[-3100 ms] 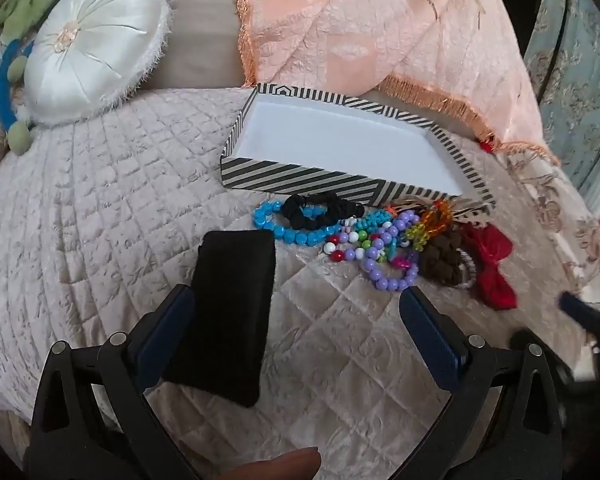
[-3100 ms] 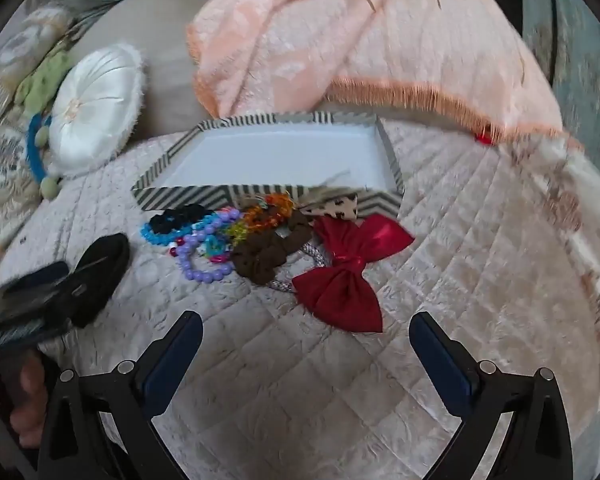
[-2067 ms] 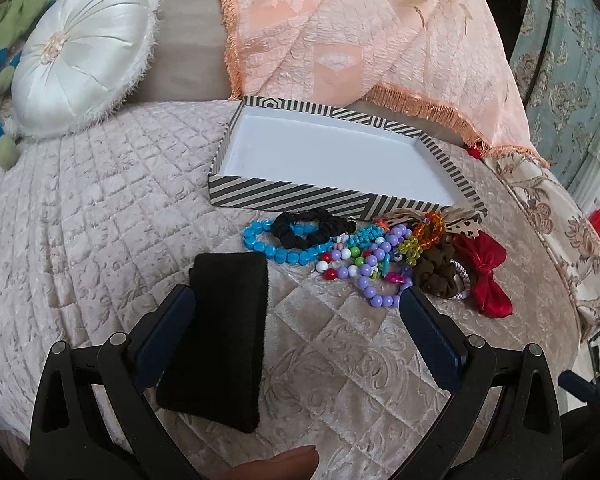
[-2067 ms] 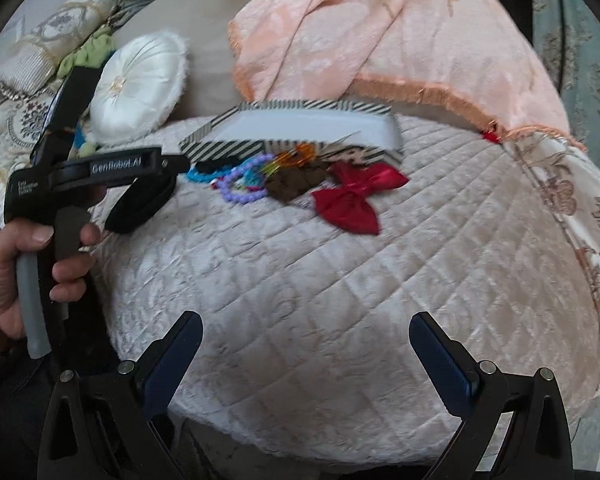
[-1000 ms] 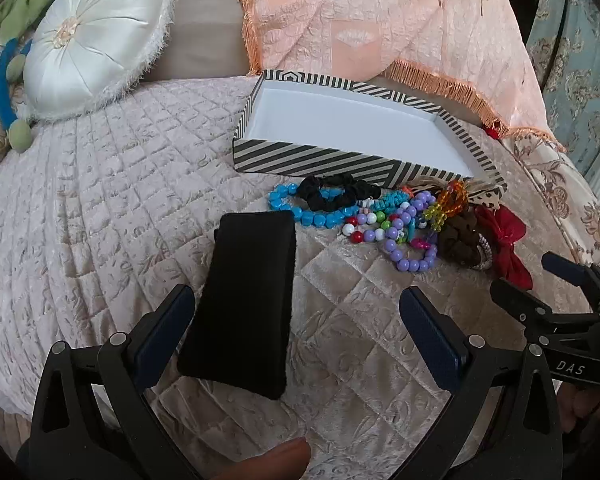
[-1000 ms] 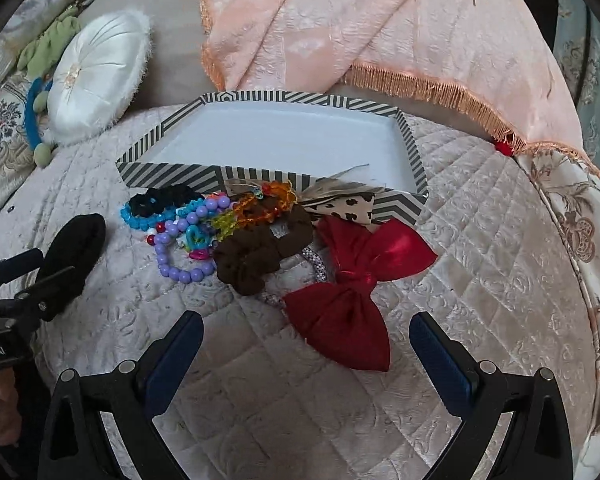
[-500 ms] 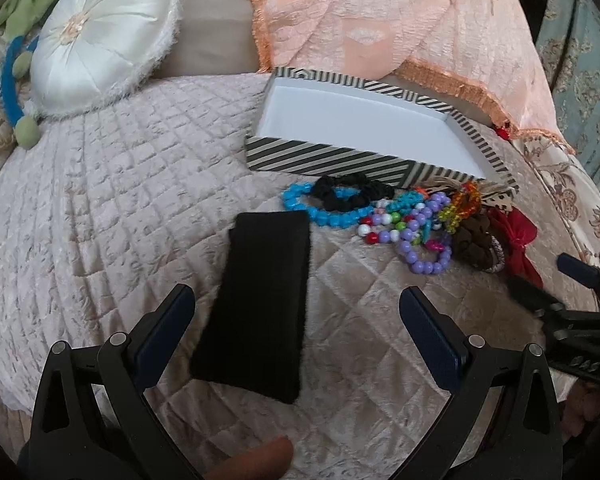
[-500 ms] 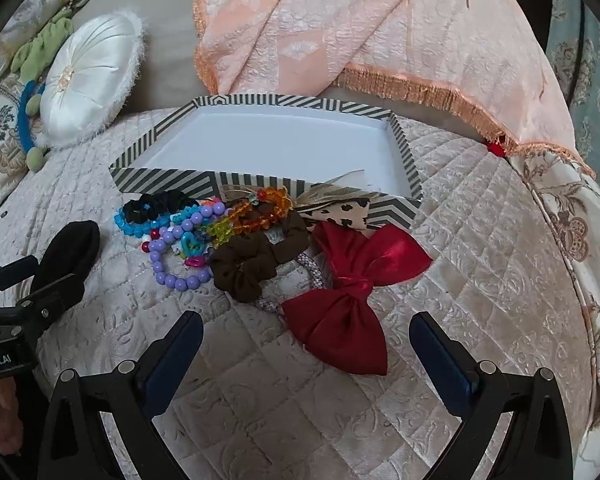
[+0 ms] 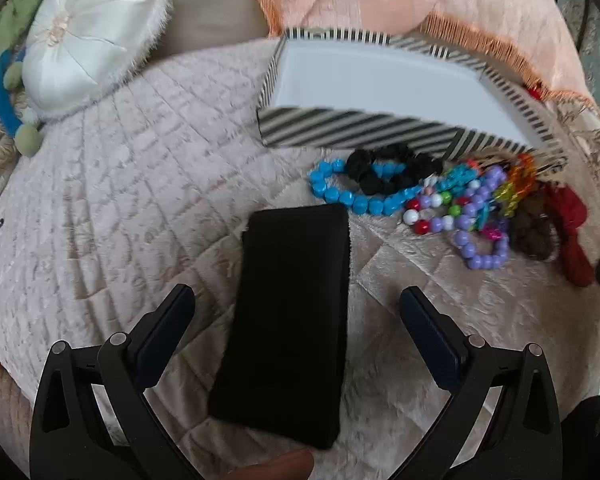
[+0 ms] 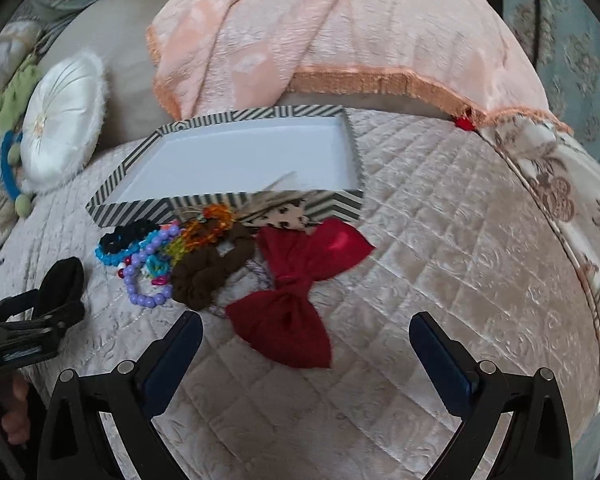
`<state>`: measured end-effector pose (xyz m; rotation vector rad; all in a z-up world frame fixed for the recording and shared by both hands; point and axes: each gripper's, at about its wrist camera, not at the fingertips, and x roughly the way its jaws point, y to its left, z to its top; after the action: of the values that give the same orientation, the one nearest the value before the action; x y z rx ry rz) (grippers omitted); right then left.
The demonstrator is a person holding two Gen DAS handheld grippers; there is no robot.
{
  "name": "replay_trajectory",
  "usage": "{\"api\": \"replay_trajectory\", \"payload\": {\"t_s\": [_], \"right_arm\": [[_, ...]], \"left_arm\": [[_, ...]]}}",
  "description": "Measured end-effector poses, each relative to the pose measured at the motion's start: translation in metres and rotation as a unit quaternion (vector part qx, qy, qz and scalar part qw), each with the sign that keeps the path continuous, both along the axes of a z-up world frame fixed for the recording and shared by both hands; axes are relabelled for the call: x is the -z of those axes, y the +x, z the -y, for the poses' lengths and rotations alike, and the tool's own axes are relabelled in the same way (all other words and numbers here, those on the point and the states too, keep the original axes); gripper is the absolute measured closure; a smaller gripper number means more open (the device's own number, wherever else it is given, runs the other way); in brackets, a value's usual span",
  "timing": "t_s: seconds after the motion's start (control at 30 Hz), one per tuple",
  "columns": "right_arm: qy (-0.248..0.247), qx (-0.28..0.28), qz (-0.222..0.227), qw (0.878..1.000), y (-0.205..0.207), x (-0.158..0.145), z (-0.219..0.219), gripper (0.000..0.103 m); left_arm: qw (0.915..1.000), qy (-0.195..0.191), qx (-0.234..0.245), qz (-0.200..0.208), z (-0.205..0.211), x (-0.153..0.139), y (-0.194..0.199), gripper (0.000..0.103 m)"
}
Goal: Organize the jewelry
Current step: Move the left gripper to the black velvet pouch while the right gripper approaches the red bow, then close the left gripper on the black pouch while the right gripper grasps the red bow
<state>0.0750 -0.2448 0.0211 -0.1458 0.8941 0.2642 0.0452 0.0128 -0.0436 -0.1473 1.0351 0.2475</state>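
Your left gripper (image 9: 296,312) (jaws open) straddles the black band (image 9: 288,312) for pickup; right gripper (image 10: 306,338) jaws open over the red bow (image 10: 296,296)

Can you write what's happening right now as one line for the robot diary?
left tongs: open, over black headband | right tongs: open, near red bow | striped box: empty | bracelets: outside box

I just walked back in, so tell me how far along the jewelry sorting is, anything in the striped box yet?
Nothing looks done: the striped box shows only its bare white floor. In hand: nothing; the left gripper is open over the black headband, the right gripper open near the red bow. Left: the headband, bow, blue bead bracelet, purple bead bracelet and brown scrunchie all lie on the quilt.
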Motion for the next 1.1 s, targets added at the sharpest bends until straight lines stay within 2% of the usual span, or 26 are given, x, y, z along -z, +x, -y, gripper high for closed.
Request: {"api": "replay_trajectory", "payload": {"t_s": [0.17,0.2,0.23,0.27,0.33,0.43,0.6,0.67,0.73,0.8,0.83,0.87,0.93,1.1], "right_arm": [[0.044,-0.009,-0.023,0.999,0.004,-0.002,0.023,0.002],[0.056,-0.023,-0.036,0.998,0.006,-0.001,0.025,0.006],[0.067,-0.035,-0.045,0.996,0.008,0.0,0.027,0.015],[0.071,-0.047,-0.052,0.995,0.01,0.001,0.027,0.019],[0.059,-0.084,-0.067,0.992,0.015,0.004,0.024,0.021],[0.063,-0.113,-0.07,0.989,0.022,0.006,0.02,0.037],[0.083,-0.094,-0.058,0.99,0.039,0.007,0.012,0.043],[0.073,-0.071,-0.066,0.993,0.048,0.014,0.008,0.052],[0.073,-0.052,-0.085,0.992,0.057,0.023,0.008,0.057],[0.07,-0.036,-0.105,0.991,0.066,0.032,0.007,0.059],[0.071,-0.032,-0.104,0.991,0.068,0.034,0.007,0.062],[0.068,-0.03,-0.098,0.992,0.069,0.032,0.007,0.073],[0.076,-0.026,-0.093,0.992,0.07,0.029,0.011,0.08],[0.124,-0.027,-0.06,0.99,0.056,0.01,0.029,0.083]], "left_arm": [[1.0,0.0,-0.008,0.003,-0.003,0.005,-0.002,0.001],[1.0,0.001,-0.008,0.002,-0.003,0.006,-0.002,0.001],[0.9999,0.0,-0.009,0.005,-0.003,0.008,-0.003,0.0],[0.9999,-0.004,-0.011,0.007,-0.003,0.009,-0.004,0.0],[0.9996,-0.016,-0.02,0.012,-0.007,0.012,-0.005,0.0],[0.9993,-0.019,-0.027,0.016,-0.006,0.012,-0.009,0.0],[0.9989,-0.02,-0.032,0.028,-0.004,0.005,-0.011,0.002],[0.9985,-0.02,-0.033,0.038,-0.004,0.001,-0.014,0.018],[0.9984,-0.009,-0.038,0.041,-0.004,-0.002,-0.015,0.026],[0.9983,-0.01,-0.037,0.043,-0.003,-0.002,-0.014,0.039],[0.9981,-0.008,-0.035,0.049,-0.002,-0.004,-0.015,0.052],[0.9981,-0.008,-0.033,0.052,-0.001,-0.005,-0.016,0.062],[0.9974,-0.027,-0.025,0.062,-0.004,-0.008,-0.019,0.079],[0.9932,-0.053,-0.025,0.101,-0.009,-0.022,-0.033,0.083]]}}
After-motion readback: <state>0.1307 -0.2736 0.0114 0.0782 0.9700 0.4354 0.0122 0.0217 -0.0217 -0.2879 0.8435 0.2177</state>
